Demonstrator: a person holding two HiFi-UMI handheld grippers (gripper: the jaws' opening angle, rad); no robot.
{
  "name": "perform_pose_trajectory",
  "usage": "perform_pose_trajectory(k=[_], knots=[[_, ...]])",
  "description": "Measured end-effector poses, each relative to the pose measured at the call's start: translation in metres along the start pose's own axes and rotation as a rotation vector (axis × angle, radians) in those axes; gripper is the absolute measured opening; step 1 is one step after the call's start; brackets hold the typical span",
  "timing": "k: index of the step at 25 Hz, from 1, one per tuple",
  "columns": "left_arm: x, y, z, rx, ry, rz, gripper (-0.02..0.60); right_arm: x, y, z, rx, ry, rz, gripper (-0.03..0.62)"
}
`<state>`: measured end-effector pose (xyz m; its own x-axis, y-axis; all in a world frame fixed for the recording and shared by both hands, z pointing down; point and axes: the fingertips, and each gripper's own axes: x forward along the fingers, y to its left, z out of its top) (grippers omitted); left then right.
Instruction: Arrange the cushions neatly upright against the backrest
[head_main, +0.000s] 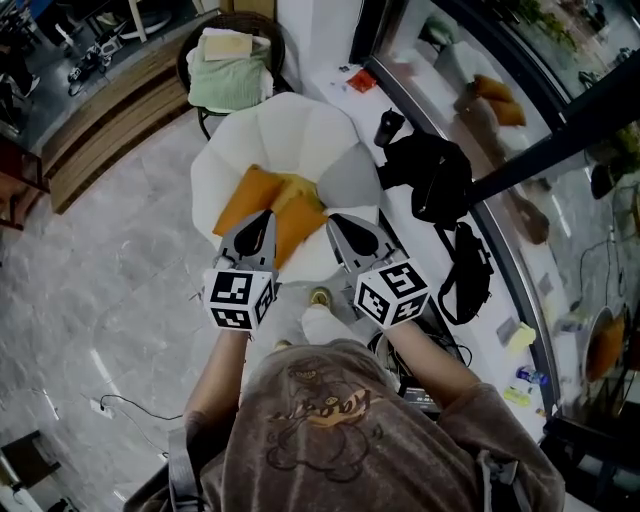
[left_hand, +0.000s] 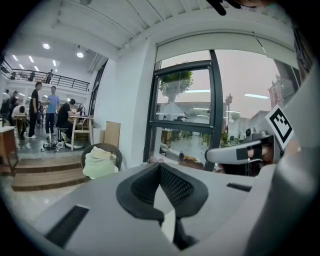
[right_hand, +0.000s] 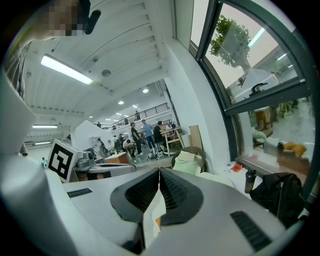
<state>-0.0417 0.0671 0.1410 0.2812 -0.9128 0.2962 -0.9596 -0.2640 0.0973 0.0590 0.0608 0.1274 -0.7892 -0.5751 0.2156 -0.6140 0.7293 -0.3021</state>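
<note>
In the head view a white shell-backed armchair (head_main: 300, 125) holds an orange cushion (head_main: 247, 198) lying at the left of the seat. A second orange cushion (head_main: 298, 218) lies beside it, and a grey cushion (head_main: 350, 178) leans at the right. My left gripper (head_main: 264, 220) hovers over the seat's front left, shut and empty. My right gripper (head_main: 339, 222) hovers over the front right, also shut on nothing. In the left gripper view the left gripper (left_hand: 160, 166) shows its jaws pressed together, and the right gripper (right_hand: 159, 173) looks the same in its own view.
A wicker chair (head_main: 230, 60) with pale green bedding stands behind the armchair. Along the white window ledge (head_main: 330, 75) at the right sit a black bottle (head_main: 388, 126), a black backpack (head_main: 432, 176) and a black bag (head_main: 466, 272). Wooden steps (head_main: 100, 125) rise at the left.
</note>
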Motion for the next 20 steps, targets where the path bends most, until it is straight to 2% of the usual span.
perform_pose_trajectory(k=[10, 20], knots=[[0.065, 0.017, 0.001, 0.010, 0.024, 0.007, 0.005, 0.045, -0.049, -0.001, 0.021, 0.046, 0.030, 0.021], [0.122, 0.046, -0.012, 0.027, 0.075, -0.095, 0.005, 0.097, -0.090, -0.018, 0.064, 0.069, -0.068, 0.021]])
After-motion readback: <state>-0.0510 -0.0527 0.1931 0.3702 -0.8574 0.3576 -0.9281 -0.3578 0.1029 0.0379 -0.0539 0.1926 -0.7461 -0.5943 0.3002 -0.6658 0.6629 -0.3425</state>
